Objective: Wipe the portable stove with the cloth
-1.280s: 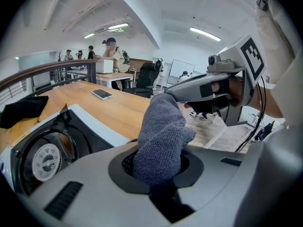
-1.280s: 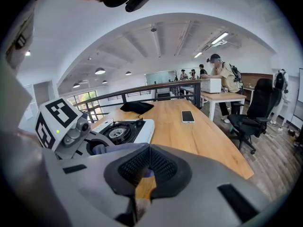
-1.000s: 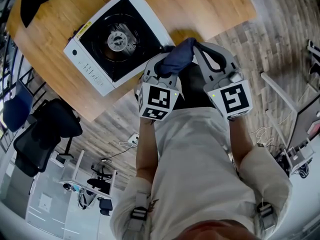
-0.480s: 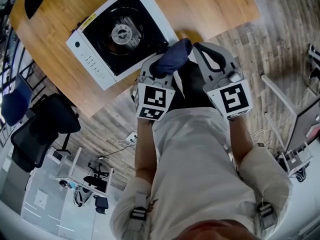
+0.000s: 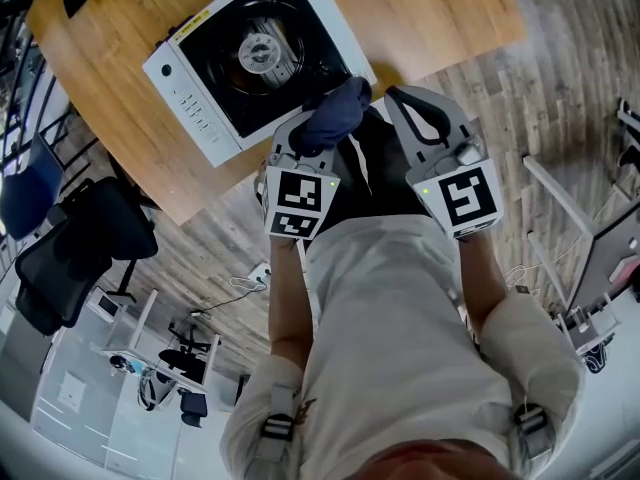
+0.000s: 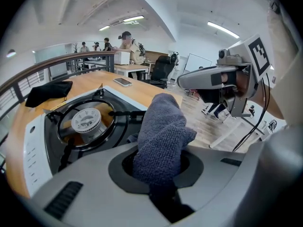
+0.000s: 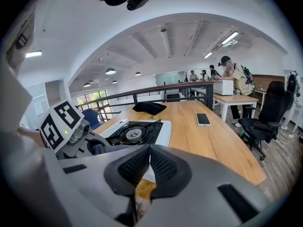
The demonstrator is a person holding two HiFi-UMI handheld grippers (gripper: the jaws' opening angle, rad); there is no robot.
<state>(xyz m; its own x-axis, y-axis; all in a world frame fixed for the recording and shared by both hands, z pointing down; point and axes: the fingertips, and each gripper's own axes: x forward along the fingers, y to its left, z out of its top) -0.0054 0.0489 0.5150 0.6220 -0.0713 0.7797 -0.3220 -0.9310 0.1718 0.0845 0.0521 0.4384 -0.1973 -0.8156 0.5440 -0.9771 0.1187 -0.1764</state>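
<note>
The left gripper (image 6: 160, 186) has its jaws clamped on the cloth (image 6: 163, 131), a dark blue-grey towel. A thick wad of it stands up out of the jaw opening and flops forward past the tips. In the head view the left gripper (image 5: 318, 136) is held in front of the person's body at the table's near edge, and the cloth (image 5: 336, 113) overlaps the stove's near right corner. Whether the cloth touches the stove there cannot be told. The right gripper (image 7: 149, 167) is just beside it with its jaws together, the ribbed pads meeting and nothing between them. In the head view the right gripper (image 5: 402, 98) is over the table edge, apart from the stove. The stove (image 5: 250, 58) sits askew on the wooden table (image 5: 440, 18), its burner (image 6: 86, 121) and black top bare, its white control strip toward the person's left. Farther off on the table lie a phone (image 7: 203, 119) and a black bundle (image 7: 149, 108). My reading is that the step in hand is bringing the cloth to the stove, and that wiping has not yet begun. The next move calls for lowering the left gripper so the hanging wad presses flat on the black top, then sweeping it across while keeping clear of the raised burner supports, which could snag the cloth.
</note>
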